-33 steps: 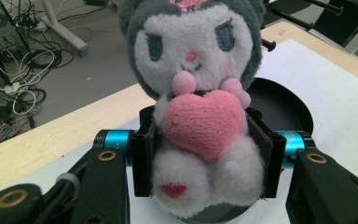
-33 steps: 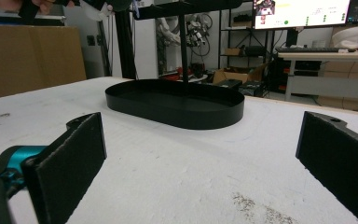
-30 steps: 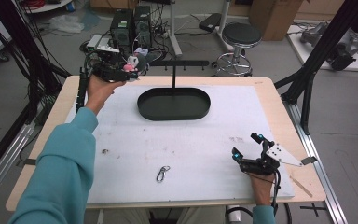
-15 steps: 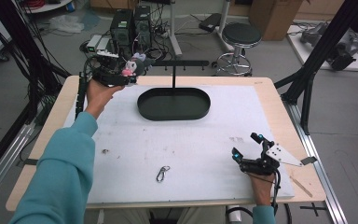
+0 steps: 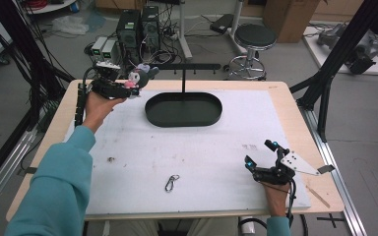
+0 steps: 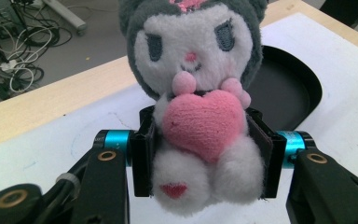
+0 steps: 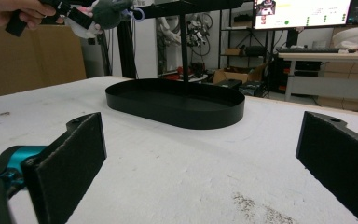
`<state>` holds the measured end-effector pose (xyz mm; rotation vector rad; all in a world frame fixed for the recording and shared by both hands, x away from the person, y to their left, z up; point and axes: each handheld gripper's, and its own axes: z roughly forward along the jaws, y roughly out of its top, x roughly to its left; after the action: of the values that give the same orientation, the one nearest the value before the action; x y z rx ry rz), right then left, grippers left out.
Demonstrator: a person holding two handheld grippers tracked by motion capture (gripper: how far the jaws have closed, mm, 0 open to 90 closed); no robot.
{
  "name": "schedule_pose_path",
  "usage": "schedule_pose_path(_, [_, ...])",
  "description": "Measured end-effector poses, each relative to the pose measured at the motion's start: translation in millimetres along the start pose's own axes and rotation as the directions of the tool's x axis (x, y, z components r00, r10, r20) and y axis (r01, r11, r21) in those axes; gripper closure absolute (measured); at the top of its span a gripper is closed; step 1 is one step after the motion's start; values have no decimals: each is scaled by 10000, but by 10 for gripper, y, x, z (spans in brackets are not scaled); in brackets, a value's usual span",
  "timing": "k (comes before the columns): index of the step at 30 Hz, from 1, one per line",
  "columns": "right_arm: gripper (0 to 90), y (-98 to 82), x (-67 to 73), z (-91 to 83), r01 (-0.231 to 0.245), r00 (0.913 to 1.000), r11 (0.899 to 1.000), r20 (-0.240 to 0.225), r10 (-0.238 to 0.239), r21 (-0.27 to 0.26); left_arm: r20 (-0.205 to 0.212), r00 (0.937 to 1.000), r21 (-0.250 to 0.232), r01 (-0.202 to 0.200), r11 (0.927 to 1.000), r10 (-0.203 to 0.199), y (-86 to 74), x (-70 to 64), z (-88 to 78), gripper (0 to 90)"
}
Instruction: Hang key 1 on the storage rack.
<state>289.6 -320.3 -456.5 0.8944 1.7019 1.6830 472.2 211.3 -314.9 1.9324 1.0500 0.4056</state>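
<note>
Plush, grey-and-white, with a pink heart on its chest, the soft toy (image 6: 200, 116) is clamped at the body between the left gripper (image 6: 204, 154) jaws, held in the air beyond the far left end of the black oval tray (image 5: 183, 109). Since a second ago it has edged slightly toward the far table edge. The right gripper (image 5: 262, 155) rests unmoved on the white mat (image 5: 197, 157), foam-padded jaws wide. A metal carabiner (image 5: 171, 183) lies near the front edge

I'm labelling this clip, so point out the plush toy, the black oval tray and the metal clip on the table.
plush toy (image 6: 203, 122): left gripper view, its pink heart.
black oval tray (image 5: 183, 119): high view, near rim.
metal clip (image 5: 171, 183): high view, its middle.
</note>
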Motion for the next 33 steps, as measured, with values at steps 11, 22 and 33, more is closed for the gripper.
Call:
schedule_pose_path(11, [7, -1, -3, 3, 87, 10000, 10000, -4, -87, -22, -59, 9990, 434, -444, 9981, 447, -79, -20, 68, 523])
schedule_pose_path(22, [7, -1, -3, 3, 68, 10000, 10000, -8, -68, -24, -292, 9981, 529, -522, 9972, 538, -101, 25, 209, 522])
schedule_pose_path(33, [7, 0, -3, 1, 48, 10000, 10000, -5, -48, -3, -367, 9988, 697, -296, 9971, 322, -152, 75, 354, 518])
